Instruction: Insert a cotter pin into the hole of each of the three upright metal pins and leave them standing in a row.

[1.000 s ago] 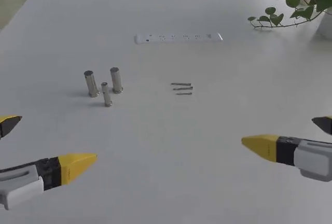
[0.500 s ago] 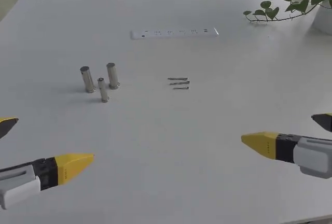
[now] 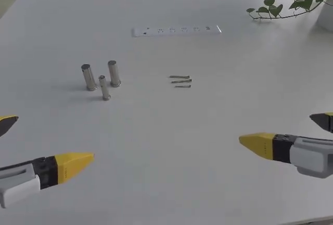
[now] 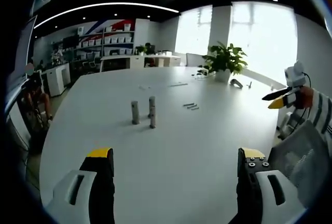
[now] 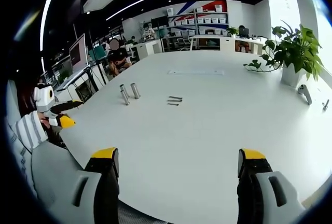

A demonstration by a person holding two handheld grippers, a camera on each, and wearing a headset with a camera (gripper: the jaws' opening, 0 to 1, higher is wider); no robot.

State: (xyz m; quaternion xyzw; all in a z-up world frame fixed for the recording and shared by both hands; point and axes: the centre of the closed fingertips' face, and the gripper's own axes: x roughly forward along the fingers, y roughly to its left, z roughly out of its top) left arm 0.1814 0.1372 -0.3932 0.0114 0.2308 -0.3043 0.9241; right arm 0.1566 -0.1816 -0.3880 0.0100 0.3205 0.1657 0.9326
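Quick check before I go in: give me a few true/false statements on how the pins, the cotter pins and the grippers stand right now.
1. The left gripper and the right gripper are both open and hold nothing. True.
2. One of the cotter pins already sits in one of the metal pins. False: all three cotter pins lie loose on the table, apart from the metal pins.
3. The three metal pins stand upright. True; they are in a tight cluster, not a row.
4. The power strip lies between the metal pins and the cotter pins. False: it lies beyond both, farther across the table.
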